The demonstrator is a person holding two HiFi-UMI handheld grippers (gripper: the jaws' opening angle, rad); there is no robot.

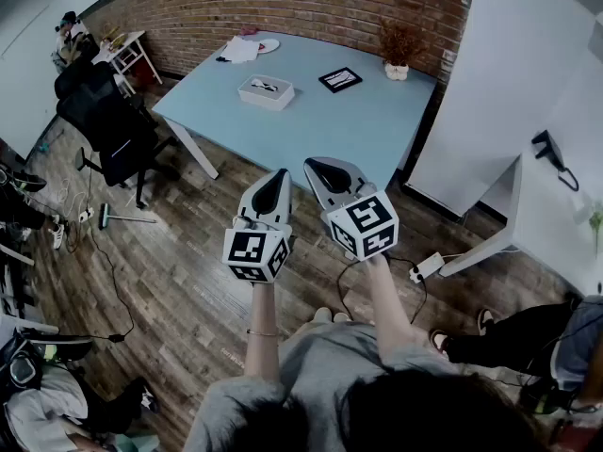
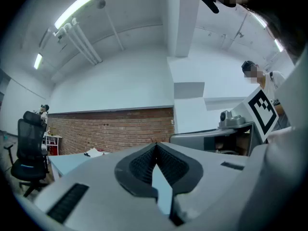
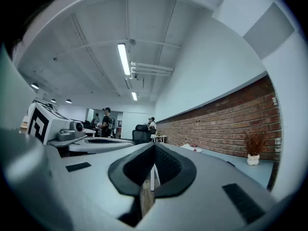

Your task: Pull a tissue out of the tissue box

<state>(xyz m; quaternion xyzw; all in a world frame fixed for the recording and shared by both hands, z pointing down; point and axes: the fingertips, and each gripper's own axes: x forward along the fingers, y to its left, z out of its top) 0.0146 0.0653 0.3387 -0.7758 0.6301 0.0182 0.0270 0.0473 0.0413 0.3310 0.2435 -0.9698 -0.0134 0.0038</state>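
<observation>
Distance explains idleness: left gripper (image 1: 279, 175) and right gripper (image 1: 318, 166) closed, empty, well short of the tissue box (image 1: 266, 91) on the bench (image 1: 377, 125).

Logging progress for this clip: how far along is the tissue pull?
Nothing is done yet: the tissue box sits on the blue table, far from both grippers. In hand: nothing; the left gripper and right gripper are shut and empty, short of the table. Left: reach the box, grip a tissue, pull it out.

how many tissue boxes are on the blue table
1. The tissue box sits on the light blue table, to the left of a flat black rectangle. No other box shows in any view.
</observation>
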